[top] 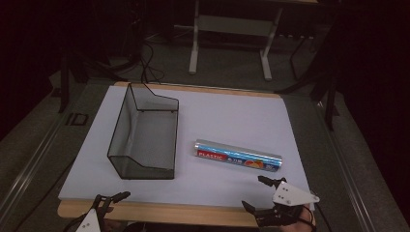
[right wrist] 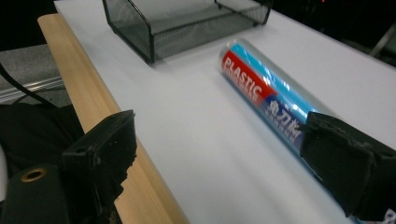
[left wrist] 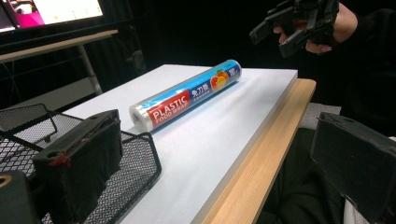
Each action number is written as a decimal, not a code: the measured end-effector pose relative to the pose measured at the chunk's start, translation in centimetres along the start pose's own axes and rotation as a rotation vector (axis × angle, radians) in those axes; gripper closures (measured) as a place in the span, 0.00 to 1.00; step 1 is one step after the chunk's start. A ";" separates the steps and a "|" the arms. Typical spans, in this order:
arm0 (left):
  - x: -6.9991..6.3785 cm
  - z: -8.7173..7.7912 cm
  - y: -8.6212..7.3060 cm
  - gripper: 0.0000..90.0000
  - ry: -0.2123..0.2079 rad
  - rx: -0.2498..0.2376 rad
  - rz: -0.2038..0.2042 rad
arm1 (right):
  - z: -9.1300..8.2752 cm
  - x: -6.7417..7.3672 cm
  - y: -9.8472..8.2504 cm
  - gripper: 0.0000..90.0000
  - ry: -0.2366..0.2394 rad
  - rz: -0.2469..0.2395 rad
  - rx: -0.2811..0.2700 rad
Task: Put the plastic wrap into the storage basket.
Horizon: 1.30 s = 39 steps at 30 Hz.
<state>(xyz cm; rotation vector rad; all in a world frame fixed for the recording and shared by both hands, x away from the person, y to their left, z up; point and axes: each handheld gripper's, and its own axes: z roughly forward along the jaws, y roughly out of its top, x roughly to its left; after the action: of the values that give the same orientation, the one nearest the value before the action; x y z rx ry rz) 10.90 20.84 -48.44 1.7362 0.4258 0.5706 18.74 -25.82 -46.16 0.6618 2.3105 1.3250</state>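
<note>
Plastic wrap roll (top: pixel 238 155) is lying on the white bench (top: pixel 232 116), at 3 o'clock of the mesh basket (top: pixel 144 130); left gripper (top: pixel 110 201) and right gripper (top: pixel 257 193) are hovering at 6 o'clock, fingers (right wrist: pixel 100 154) spread wide, gripping nothing

floor: white desk frame (top: pixel 231 36) | cables (top: pixel 147 63) | lit monitor (left wrist: pixel 51 11)

Mesh basket (top: pixel 145 135) on the tabletop (top: pixel 232 116), left; plastic wrap roll (top: pixel 238 155) lying just to its right, apart from it; both grippers near the front edge.
</note>
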 end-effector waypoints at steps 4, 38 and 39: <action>0.0 0.1 0.0 0.03 -0.005 0.001 0.000 | 0.2 0.8 0.3 0.11 0.042 -0.028 0.010; -0.1 0.2 0.0 0.03 -0.012 0.012 0.013 | 1.3 -2.3 5.1 0.14 0.029 -0.104 0.072; -0.1 0.3 0.0 0.03 -0.011 0.014 0.012 | 1.4 -2.6 5.2 0.14 0.032 -0.106 0.079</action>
<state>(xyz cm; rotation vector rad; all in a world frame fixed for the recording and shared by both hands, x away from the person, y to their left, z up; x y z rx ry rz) 10.94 20.56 -48.51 1.7554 0.4123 0.5681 22.69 -24.08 -42.04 0.5378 2.3981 1.2107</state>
